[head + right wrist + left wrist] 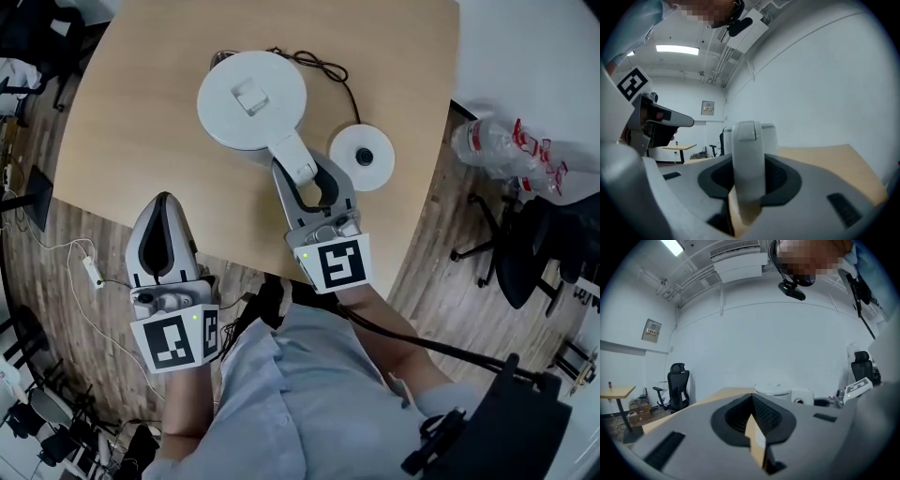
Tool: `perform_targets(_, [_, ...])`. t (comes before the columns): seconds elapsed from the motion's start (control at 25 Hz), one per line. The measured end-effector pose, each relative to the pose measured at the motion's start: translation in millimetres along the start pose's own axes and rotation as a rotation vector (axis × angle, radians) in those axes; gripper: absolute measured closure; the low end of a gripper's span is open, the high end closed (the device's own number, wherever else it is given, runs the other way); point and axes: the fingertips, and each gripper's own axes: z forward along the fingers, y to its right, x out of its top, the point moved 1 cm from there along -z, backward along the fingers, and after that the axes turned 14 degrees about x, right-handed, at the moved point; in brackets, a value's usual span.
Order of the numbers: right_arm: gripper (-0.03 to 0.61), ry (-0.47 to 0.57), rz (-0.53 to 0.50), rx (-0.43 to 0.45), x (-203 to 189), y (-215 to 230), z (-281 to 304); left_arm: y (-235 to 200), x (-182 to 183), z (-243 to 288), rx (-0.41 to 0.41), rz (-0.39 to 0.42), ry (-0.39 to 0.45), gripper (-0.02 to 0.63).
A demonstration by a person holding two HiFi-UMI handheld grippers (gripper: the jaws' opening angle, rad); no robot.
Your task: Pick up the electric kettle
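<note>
Under kettle (251, 98), seemingly wooden office table (141, 122)

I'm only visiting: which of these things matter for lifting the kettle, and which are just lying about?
Part of the job: the kettle; its handle, between the open jaws of the right gripper; the table under it.
Just lying about: the kettle base and its cord; plastic bottles; an office chair; the left gripper, jaws together, away from the kettle.
</note>
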Motion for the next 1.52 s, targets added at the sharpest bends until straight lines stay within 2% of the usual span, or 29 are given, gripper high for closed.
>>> perform_targets(0.16, [0.445, -0.015, -0.055, -0.023, 3.7, 3.5, -8.0, 10.4, 5.7, -11.1, -0.016, 0.004, 0.020, 0.614])
perform_targets(0.36, [0.398, -0.018, -0.046, -0.064, 9.3, 6.2, -33.4, 24.0, 15.2, -22.9, -0.048, 0.004, 0.058, 0.614])
perform_targets(0.72, [0.396, -0.056, -0.045, -0.139, 39.4, -15.8, -98.3, 59.8, 36.3, -43.3, -0.187, -0.018, 0.154, 0.614])
perform_targets(0.8, [0.409, -0.038, -0.047, -0.150, 55.8, -18.7, -109.7, 71.6, 45.4, -48.0, -0.225, -0.017, 0.182, 0.614])
perform_targets(0.92, [0.512, 0.001, -0.087, -0.183, 83.5, -22.5, -128.6, 88.4, 61.7, -59.6, -0.272, -0.016, 0.232, 0.614])
perform_targets(1.0, [0.549, 0.025, -0.106, -0.204, 98.0, -26.1, -141.7, 97.0, 70.6, -70.2, -0.299, -0.014, 0.262, 0.614])
perform_targets(1.32, [0.577, 0.022, -0.178, -0.267, 114.3, -30.0, -164.8, 116.2, 84.1, -83.9, -0.364, -0.009, 0.315, 0.614])
perform_targets(1.52, [0.577, 0.122, -0.207, -0.271, 134.9, -39.3, -165.6, 118.4, 85.7, -90.5, -0.377, -0.008, 0.325, 0.614])
